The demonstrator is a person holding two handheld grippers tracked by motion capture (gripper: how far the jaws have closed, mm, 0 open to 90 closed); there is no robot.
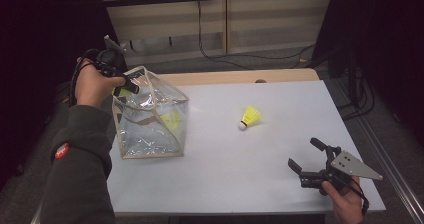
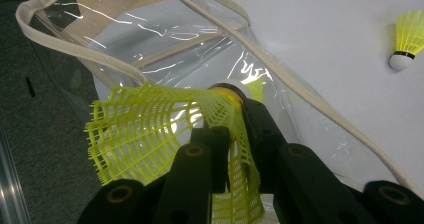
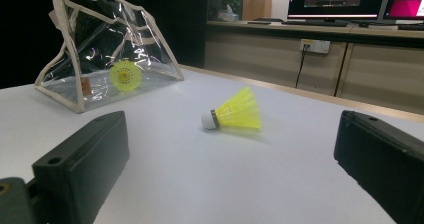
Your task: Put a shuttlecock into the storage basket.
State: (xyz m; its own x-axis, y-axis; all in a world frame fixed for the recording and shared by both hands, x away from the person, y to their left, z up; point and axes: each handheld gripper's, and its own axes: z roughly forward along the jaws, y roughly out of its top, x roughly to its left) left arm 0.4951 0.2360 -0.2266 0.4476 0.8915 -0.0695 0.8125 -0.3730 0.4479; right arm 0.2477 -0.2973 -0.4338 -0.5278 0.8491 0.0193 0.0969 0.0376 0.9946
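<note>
The left tool (image 1: 129,84) is up at the open top of the clear bag (image 1: 150,124), which stands on the left part of the white table (image 1: 225,184). In the left gripper view its black jaws are clamped on the yellow mesh skirt of a held shuttlecock (image 2: 165,134), squashing it a little, with the white cork end pointing away toward the bag's mouth and the beige-trimmed rim (image 2: 75,49) curving just above it. Another yellow shuttlecock already sits inside the bag, showing through the plastic as the bagged shuttlecock (image 3: 125,75), low against the wall. A loose shuttlecock (image 1: 249,117) lies on its side near the middle of the table, well apart from the bag, its white cork toward the near edge. Over at the near right corner, the right tool (image 1: 306,159) hovers just above the table with its jaws spread wide and nothing between them; its own view looks straight between the two jaws toward that loose shuttlecock.
</note>
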